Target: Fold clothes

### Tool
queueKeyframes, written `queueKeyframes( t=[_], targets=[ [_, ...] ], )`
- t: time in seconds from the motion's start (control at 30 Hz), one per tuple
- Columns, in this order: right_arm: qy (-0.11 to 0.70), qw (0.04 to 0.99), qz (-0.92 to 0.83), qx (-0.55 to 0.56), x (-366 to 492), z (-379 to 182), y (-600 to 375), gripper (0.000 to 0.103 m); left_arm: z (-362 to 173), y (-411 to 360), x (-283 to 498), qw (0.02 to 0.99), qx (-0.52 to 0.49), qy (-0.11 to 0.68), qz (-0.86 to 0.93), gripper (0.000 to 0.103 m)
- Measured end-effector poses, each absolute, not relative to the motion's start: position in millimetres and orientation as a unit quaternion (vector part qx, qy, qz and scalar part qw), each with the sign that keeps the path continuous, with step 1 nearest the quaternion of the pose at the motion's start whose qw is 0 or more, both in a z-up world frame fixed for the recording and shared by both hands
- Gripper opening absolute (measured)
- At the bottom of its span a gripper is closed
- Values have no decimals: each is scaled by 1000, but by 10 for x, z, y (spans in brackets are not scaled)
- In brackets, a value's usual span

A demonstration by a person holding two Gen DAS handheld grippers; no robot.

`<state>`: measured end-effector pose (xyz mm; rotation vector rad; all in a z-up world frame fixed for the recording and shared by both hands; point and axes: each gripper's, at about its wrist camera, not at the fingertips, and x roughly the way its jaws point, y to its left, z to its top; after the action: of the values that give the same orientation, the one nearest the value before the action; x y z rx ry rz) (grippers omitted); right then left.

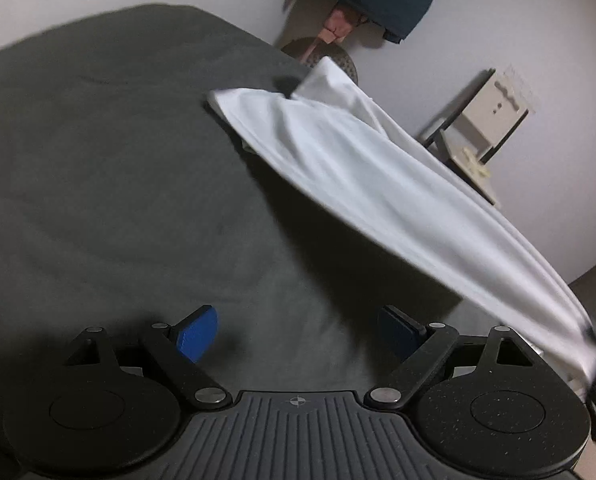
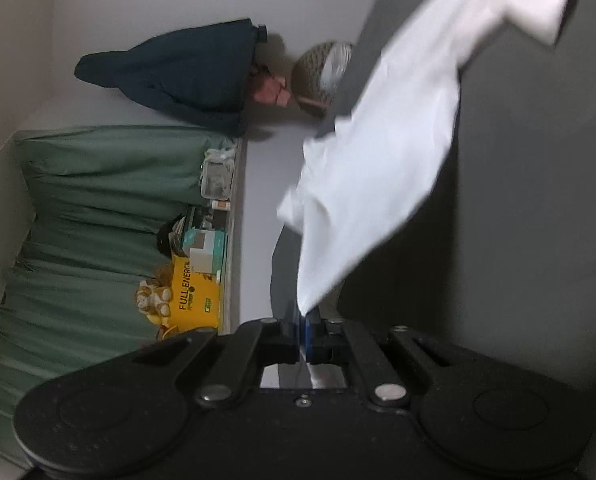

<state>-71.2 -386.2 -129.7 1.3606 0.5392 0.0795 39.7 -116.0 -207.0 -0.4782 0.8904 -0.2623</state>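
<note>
The white garment [image 2: 378,152] is pinched at one corner between the closed blue pads of the right gripper [image 2: 304,320] and is drawn up taut from the grey bed cover [image 1: 98,160], where its far end is laid. The left gripper [image 1: 298,332] is held wide apart above that cover, nothing between its pads.

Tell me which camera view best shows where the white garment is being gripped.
The right wrist view: there the right tongs are shut on a corner of the white garment. The left wrist view shows the garment stretched above the grey sheet, but the grip is blurred at the frame edge.
</note>
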Motion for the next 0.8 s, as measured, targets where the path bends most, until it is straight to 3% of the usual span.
queueKeyframes(
  t=[0.13, 0.3, 0.57, 0.67, 0.73, 0.77, 0.8],
  targets=[
    [332, 751, -27, 571, -1277, -1022, -4351, 3, -2124, -1133, 463, 871, -205, 430, -117, 88],
    [355, 767, -120, 521, -1784, -960, -4618, 3, -2181, -1334, 682, 873, -97, 450, -164, 88],
    [412, 781, -142, 447, -1581, -1334, -4471, 3, -2269, -1926, 1073, 890, 102, 392, -209, 88],
    [409, 779, -134, 456, -1512, -1355, -4461, 3, -2313, -1950, 1273, 884, 99, 393, -234, 88],
    [406, 780, -130, 458, -1435, -1381, -4464, 3, -2358, -1976, 1372, 880, 93, 402, -233, 66],
    [405, 783, -129, 455, -1435, -1386, -4480, 3, -2373, -1991, 1423, 876, 84, 412, -234, 41],
    [405, 784, -129, 452, -1426, -1396, -4496, 3, -2390, -1999, 1469, 870, 66, 426, -238, 27]
  ],
)
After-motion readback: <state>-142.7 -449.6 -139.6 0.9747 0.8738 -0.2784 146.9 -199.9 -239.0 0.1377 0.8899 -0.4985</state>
